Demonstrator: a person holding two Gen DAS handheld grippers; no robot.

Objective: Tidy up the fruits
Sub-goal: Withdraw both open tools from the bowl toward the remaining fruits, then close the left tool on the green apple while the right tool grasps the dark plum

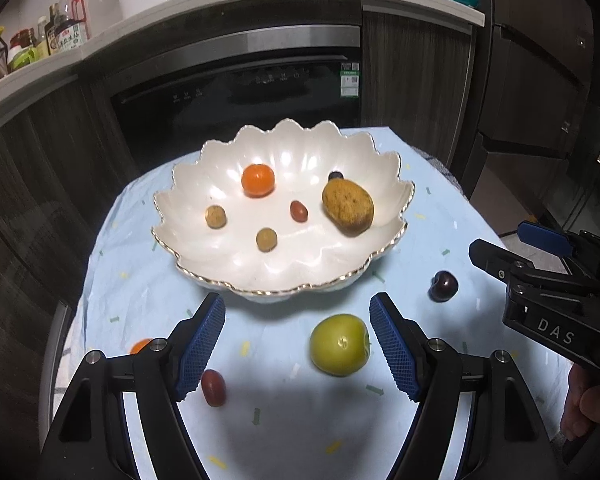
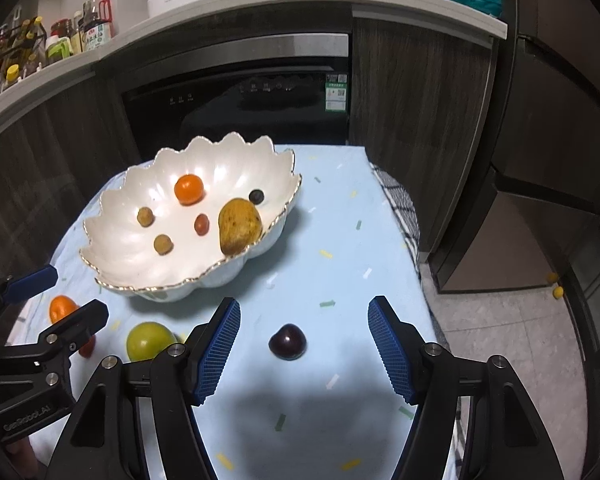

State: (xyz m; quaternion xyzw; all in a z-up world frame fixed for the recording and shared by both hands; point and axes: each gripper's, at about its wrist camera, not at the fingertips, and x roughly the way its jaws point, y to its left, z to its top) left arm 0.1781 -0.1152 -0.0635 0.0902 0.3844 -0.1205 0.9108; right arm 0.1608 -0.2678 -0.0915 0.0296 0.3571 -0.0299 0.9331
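Note:
A white scalloped bowl on the light blue cloth holds an orange, a brown pear, a red grape, two small tan fruits and a dark berry. On the cloth lie a green fruit, a dark plum, a red grape and a small orange. My left gripper is open, the green fruit between its fingers. My right gripper is open around the plum.
The small table stands before a dark oven and cabinets. Its right edge drops to the tiled floor, where two small yellow fruits lie. A checked cloth hangs at the right edge.

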